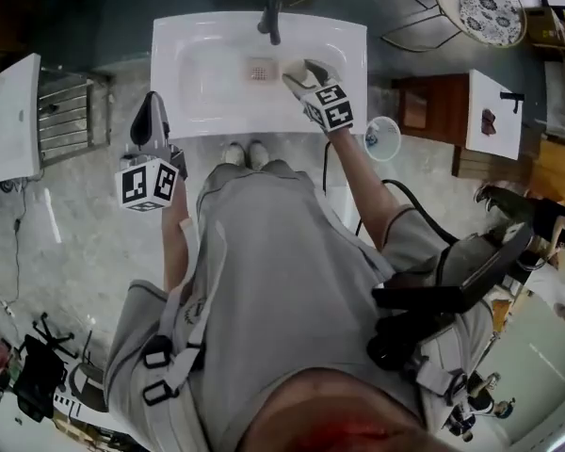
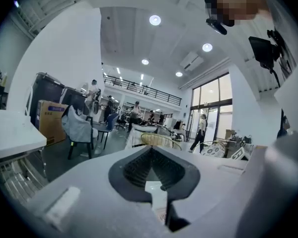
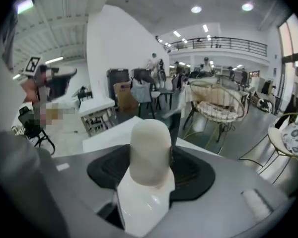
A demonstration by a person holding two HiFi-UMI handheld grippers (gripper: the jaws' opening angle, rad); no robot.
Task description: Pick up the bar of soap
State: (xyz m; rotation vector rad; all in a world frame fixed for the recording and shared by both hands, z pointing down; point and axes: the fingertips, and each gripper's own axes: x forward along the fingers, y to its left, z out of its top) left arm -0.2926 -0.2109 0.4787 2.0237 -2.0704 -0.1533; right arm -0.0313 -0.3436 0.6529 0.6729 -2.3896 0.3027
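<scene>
In the head view I stand at a white sink (image 1: 174, 45) with a dark faucet (image 1: 271, 22) and a drain (image 1: 261, 70). My right gripper (image 1: 301, 73) reaches over the basin's right half and is shut on the cream bar of soap (image 1: 292, 68), held just above the bowl. In the right gripper view the rounded soap (image 3: 150, 143) stands upright between the dark pads (image 3: 194, 170) of the right gripper (image 3: 151, 171). My left gripper (image 1: 152, 106) hangs off the sink's front left corner, shut and with nothing in it. In the left gripper view the left gripper (image 2: 151, 170) has its pads meeting.
A white counter (image 1: 9, 116) and a metal rack (image 1: 66, 111) stand to the left of the sink. To the right are a small round bowl (image 1: 384, 137), a wooden stand with a white top (image 1: 494, 111) and a wire chair (image 1: 480, 8).
</scene>
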